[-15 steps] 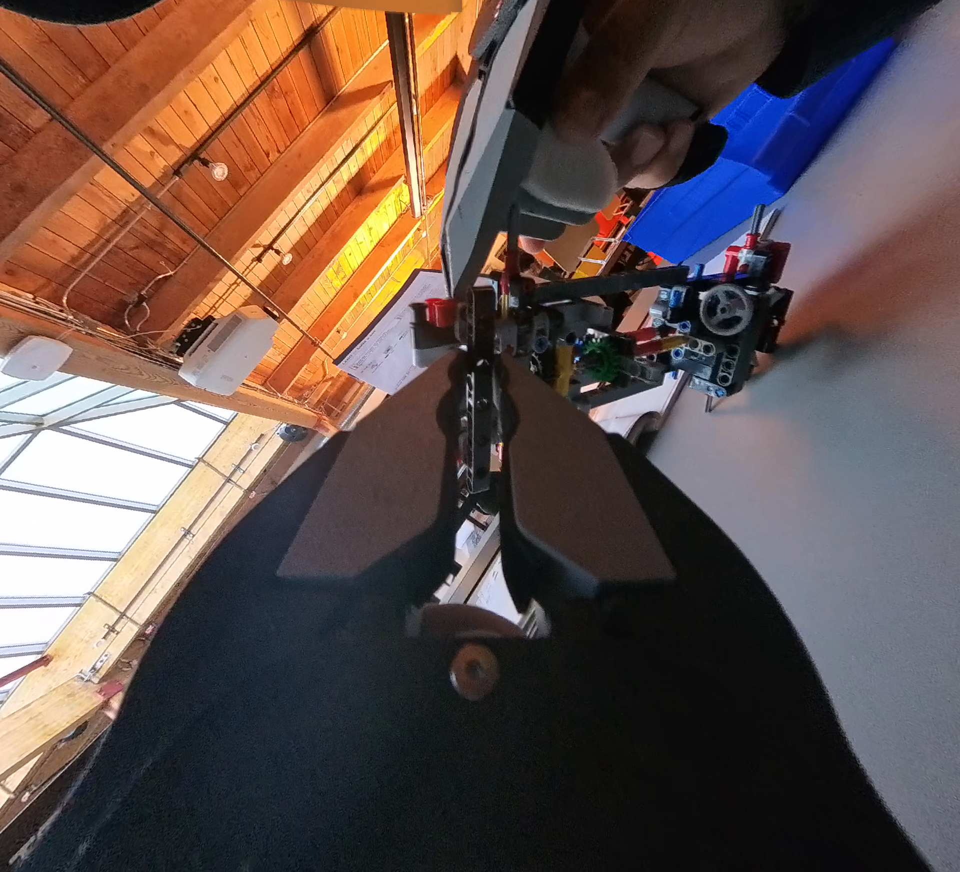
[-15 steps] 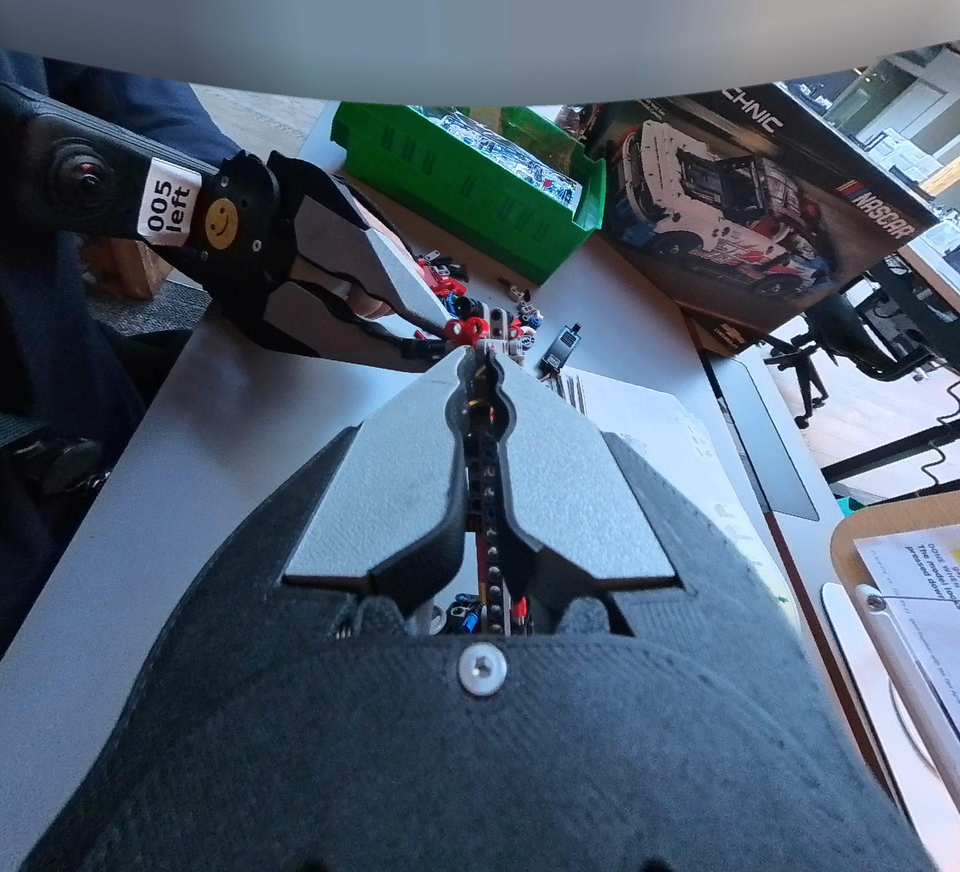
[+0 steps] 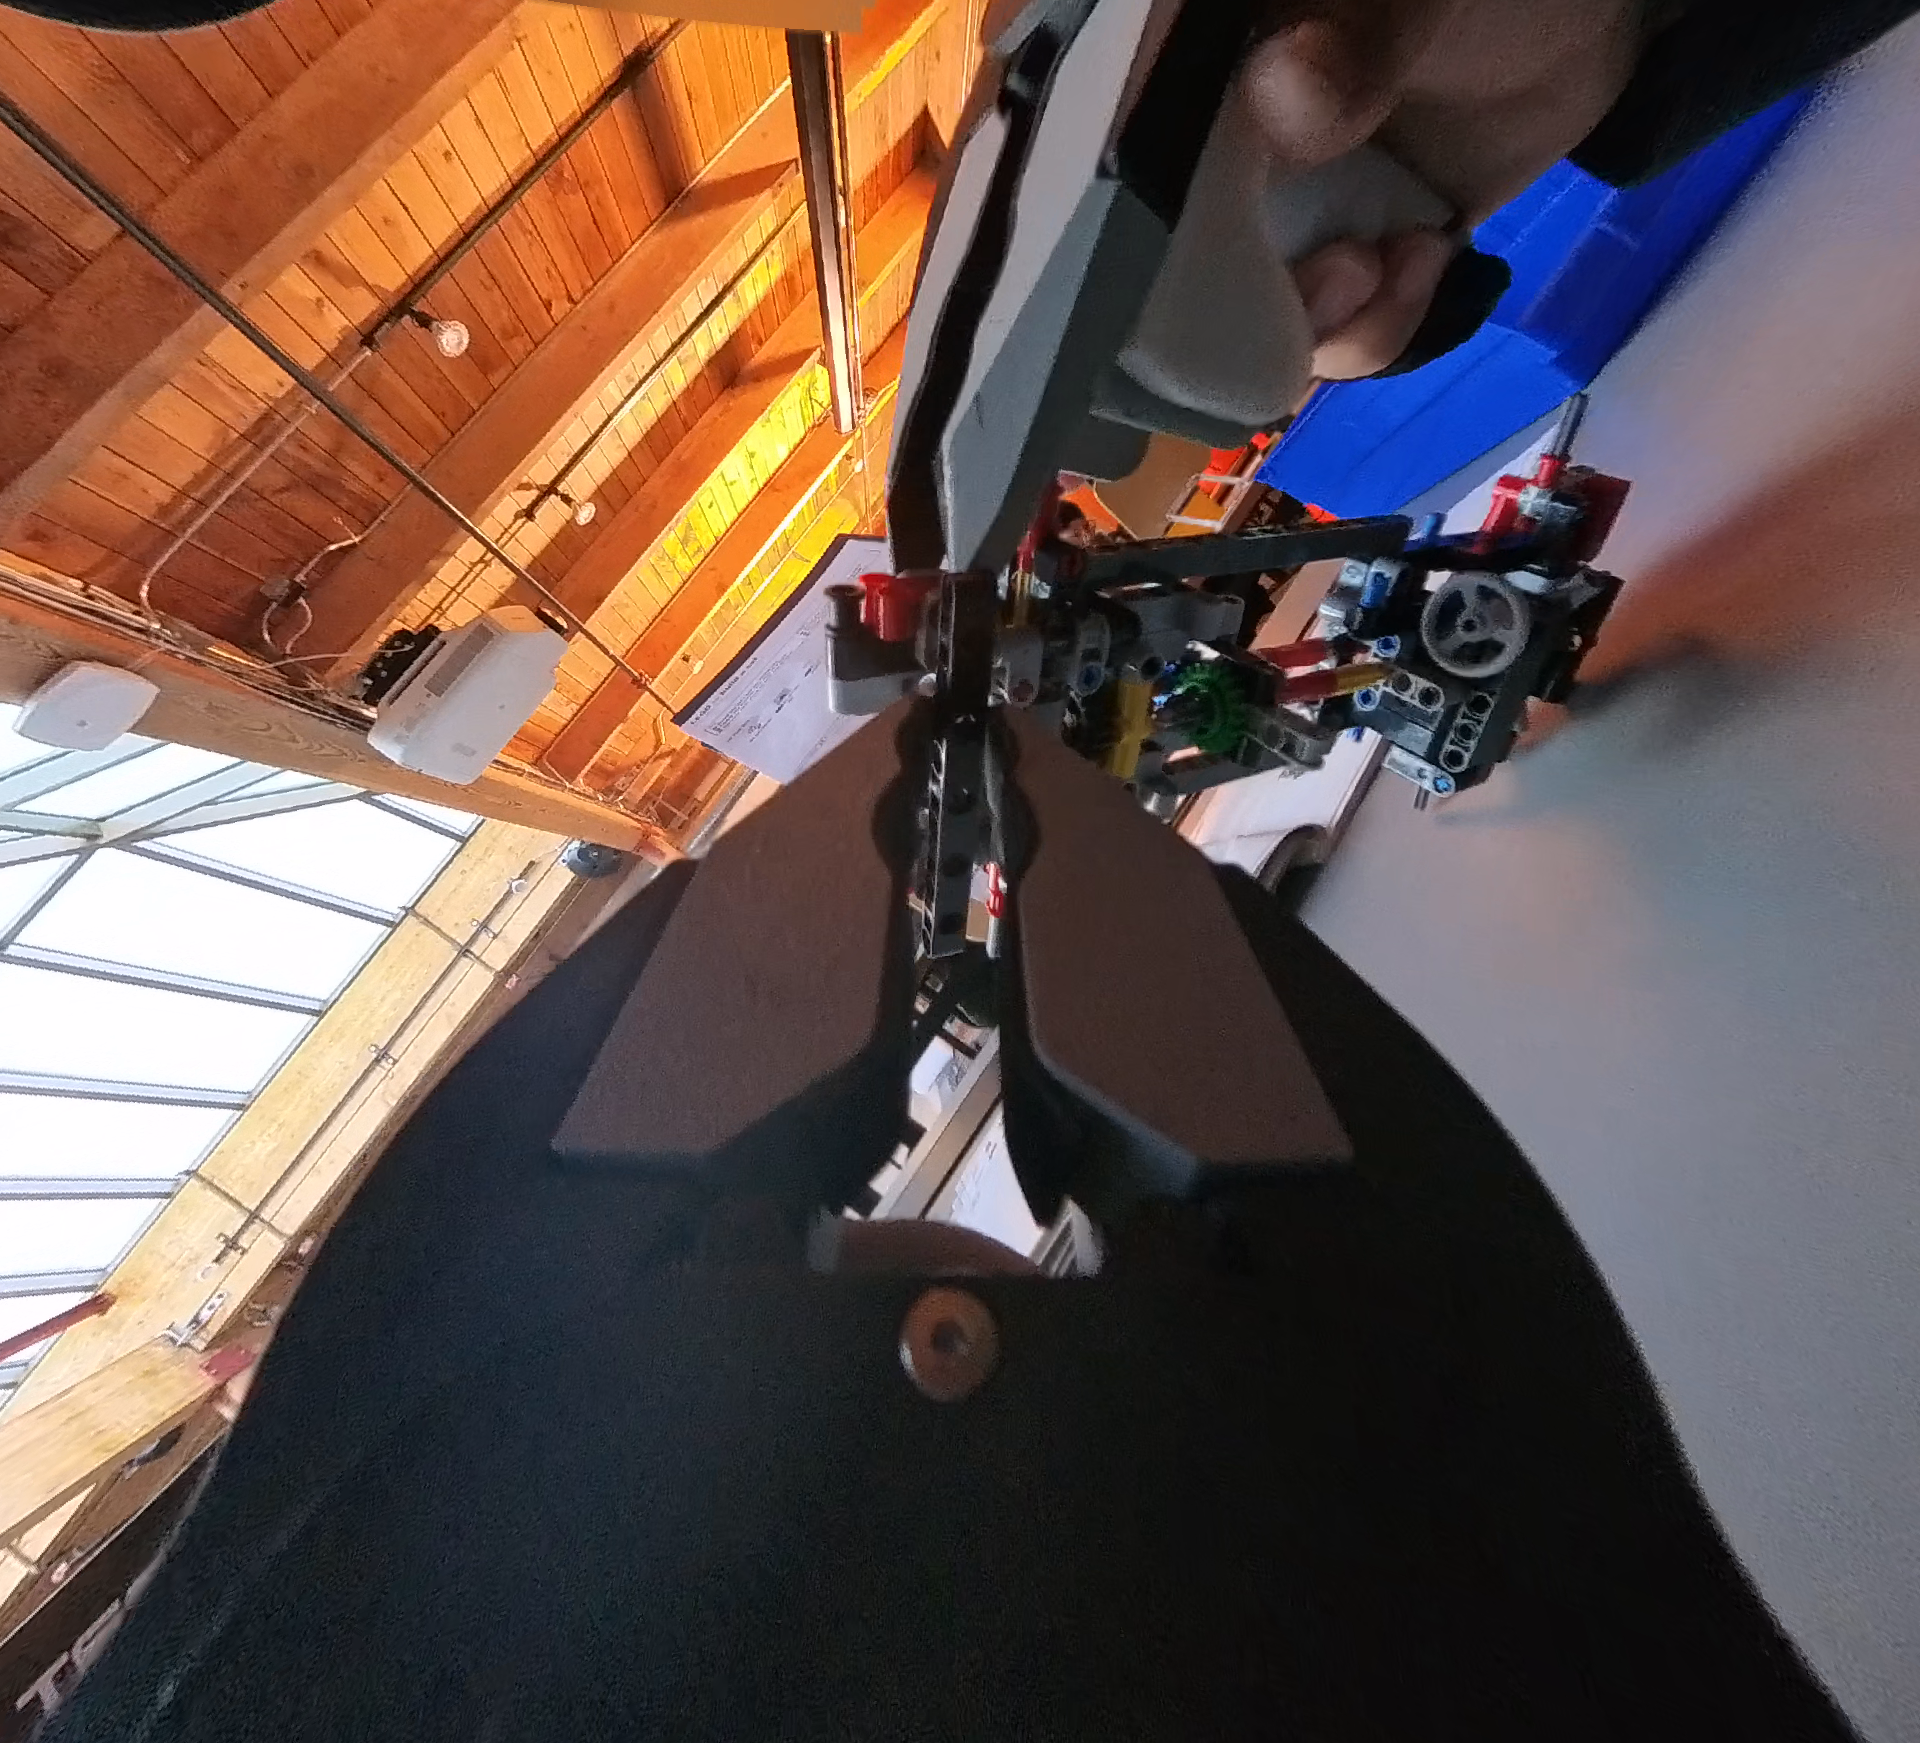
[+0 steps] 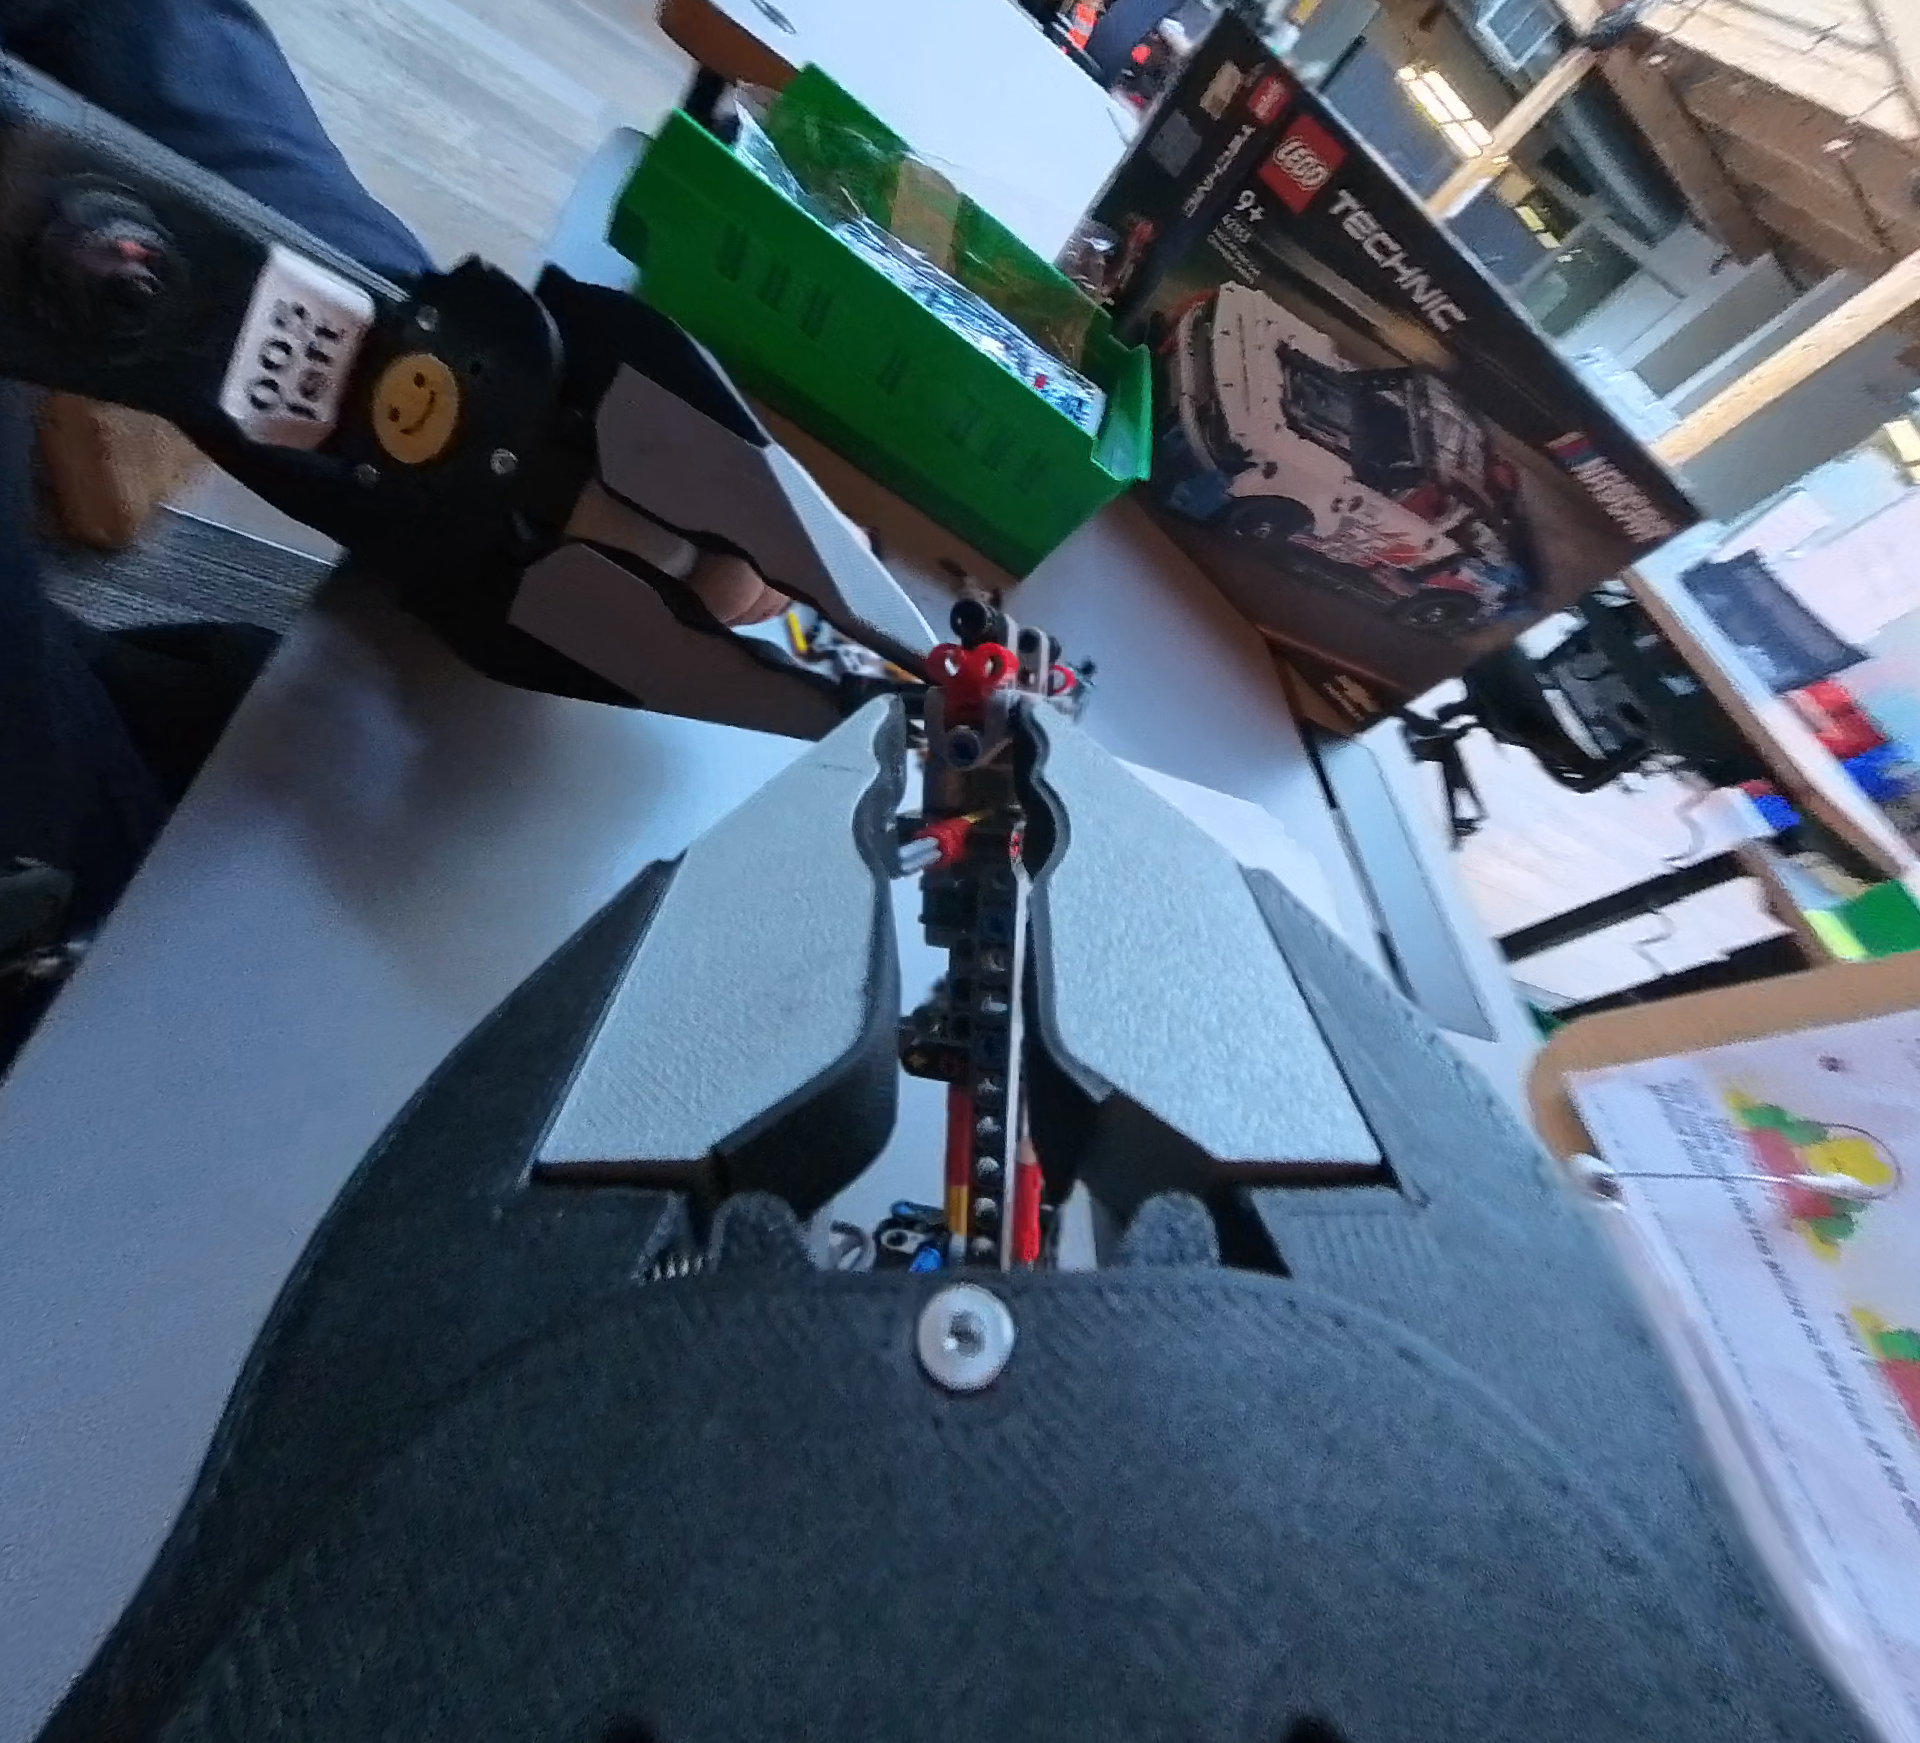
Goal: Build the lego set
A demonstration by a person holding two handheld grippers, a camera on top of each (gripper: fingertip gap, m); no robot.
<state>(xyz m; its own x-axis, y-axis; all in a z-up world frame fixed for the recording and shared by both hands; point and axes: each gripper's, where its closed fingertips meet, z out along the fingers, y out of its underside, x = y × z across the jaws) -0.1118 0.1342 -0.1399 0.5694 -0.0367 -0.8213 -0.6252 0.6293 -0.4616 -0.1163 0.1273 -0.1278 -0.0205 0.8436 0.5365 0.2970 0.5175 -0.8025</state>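
We see a toy-brick chassis [image 3: 1299, 654] of black and grey beams with a grey wheel [image 3: 1475, 625], green gear [image 3: 1210, 706] and red pins, held above the white table [image 3: 1662, 1070], our left gripper [image 3: 961, 758] clenched on its black beam, our right gripper [image 4: 961, 737] parted loosely around another end.

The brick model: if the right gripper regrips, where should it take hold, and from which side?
Probably the long black beam on the brick model, taken across its flat sides from the end away from the left gripper, which is clamped on the other black beam. It is straight and narrow, unlike the knobbly gear section.
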